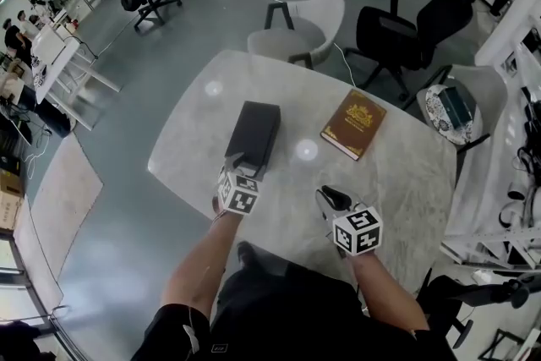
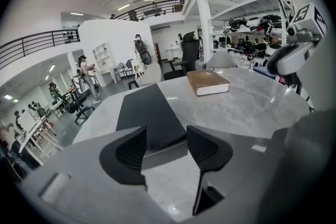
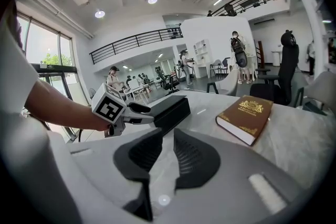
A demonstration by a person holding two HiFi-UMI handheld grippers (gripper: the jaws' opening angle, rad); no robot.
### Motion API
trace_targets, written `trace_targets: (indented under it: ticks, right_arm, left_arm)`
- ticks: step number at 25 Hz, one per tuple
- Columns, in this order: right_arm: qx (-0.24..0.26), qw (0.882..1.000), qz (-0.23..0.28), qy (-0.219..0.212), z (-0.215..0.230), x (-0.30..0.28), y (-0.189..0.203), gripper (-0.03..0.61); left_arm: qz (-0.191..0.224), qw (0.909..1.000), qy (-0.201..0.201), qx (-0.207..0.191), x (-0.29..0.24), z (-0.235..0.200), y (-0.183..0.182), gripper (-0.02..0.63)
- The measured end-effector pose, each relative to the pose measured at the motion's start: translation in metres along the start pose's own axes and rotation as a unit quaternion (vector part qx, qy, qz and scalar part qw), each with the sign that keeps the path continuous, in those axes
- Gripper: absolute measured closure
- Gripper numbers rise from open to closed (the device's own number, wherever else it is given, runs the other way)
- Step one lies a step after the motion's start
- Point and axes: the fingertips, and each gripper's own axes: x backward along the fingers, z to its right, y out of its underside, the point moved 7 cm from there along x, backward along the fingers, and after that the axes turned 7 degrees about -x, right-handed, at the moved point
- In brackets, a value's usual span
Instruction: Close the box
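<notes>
Left gripper (image 2: 166, 135) (jaws apart), black box (image 1: 254, 131) — closed

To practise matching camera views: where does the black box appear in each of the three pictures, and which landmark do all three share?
Head view: black box just left of picture centre.
Left gripper view: lower centre, stretching away from the camera.
Right gripper view: just left of centre, seen end-on.
Shared landmark: the brown book, always to the box's right.
</notes>
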Motion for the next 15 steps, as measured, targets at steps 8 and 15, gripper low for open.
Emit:
trace_targets:
  ticks: [8,15]
  right_arm:
    - [-0.008,1.0,0.0,0.012,-0.005,-0.001,0.003,0.506]
    - [0.017,0.999,0.029,0.02,-0.022,-0.005,-0.028,0.542]
  left_arm:
    - [0.009,0.9998,0.012,0.015,0.0,0.0,0.004,0.37]
    - [0.082,0.9931,0.018,0.082,0.046,-0.029,-0.01,0.439]
